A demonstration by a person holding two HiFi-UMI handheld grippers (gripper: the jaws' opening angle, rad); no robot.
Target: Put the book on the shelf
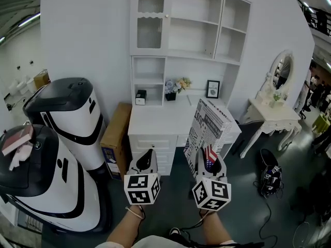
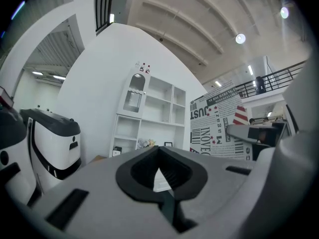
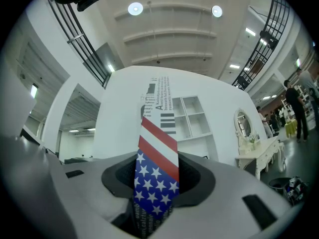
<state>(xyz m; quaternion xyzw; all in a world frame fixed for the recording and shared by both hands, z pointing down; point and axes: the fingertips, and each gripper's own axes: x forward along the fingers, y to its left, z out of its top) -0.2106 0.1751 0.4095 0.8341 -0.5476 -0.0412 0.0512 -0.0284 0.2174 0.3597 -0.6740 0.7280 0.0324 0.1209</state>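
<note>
The book [image 1: 209,124] is large and flat, with a newspaper-print cover and a stars-and-stripes patch at its lower edge. My right gripper [image 1: 210,155] is shut on that lower edge and holds the book upright in front of the white desk [image 1: 160,122]. In the right gripper view the book [image 3: 157,168] stands edge-on between the jaws of my right gripper [image 3: 156,185]. The white shelf unit [image 1: 189,30] rises above the desk, its compartments mostly bare. My left gripper [image 1: 147,158] hangs beside the right one, shut and holding nothing. The left gripper view shows the book [image 2: 219,126] to its right.
Two white-and-black machine bodies [image 1: 67,112] stand at the left, a cardboard box [image 1: 116,133] leaning by the desk. Flowers [image 1: 175,87] and a small picture frame [image 1: 212,89] sit at the desk's back. A dressing table with mirror [image 1: 274,115] and a black bag [image 1: 270,180] are at the right.
</note>
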